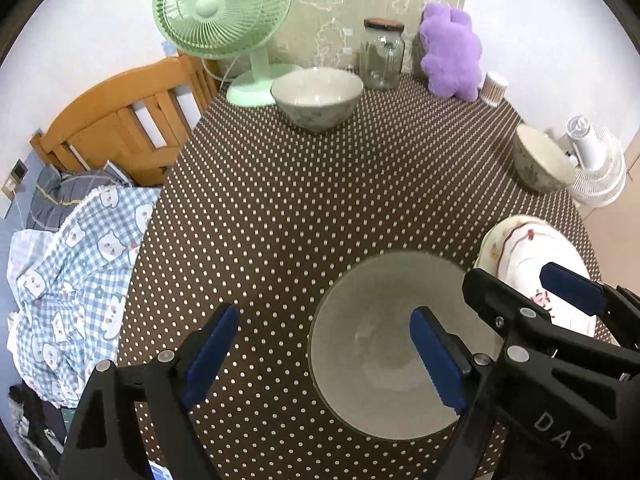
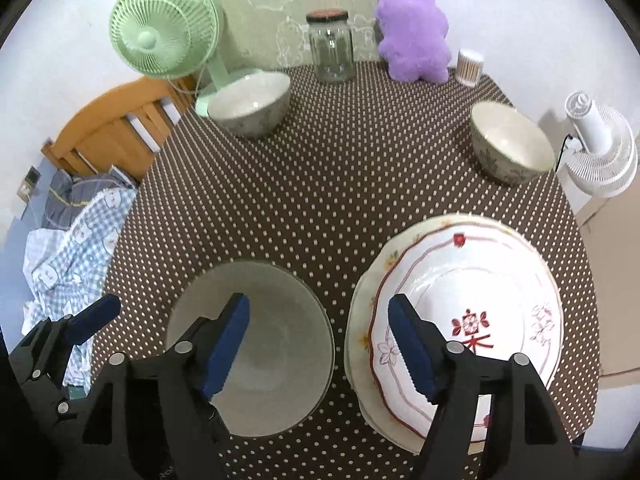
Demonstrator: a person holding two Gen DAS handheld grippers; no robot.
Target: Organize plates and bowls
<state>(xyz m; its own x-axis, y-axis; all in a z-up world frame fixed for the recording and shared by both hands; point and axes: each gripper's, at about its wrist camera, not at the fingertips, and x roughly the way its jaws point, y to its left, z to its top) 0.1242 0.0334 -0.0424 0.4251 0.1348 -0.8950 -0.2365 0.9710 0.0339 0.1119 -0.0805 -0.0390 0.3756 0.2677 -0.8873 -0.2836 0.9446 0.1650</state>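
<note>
Two wide-open, empty grippers, left gripper (image 1: pixel 328 354) and right gripper (image 2: pixel 320 348), over a grey bowl (image 2: pixel 276 344) beside stacked plates (image 2: pixel 472 308) on polka-dot tabletop (image 2: pixel 340 168); two patterned bowls (image 2: pixel 250 104) farther back.

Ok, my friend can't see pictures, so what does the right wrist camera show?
An open right gripper hovers over a dotted brown table, between a gray bowl and a flowered plate stack. Two more bowls, one back left and one right, a green fan, a glass jar and a purple plush toy sit farther back.
</note>
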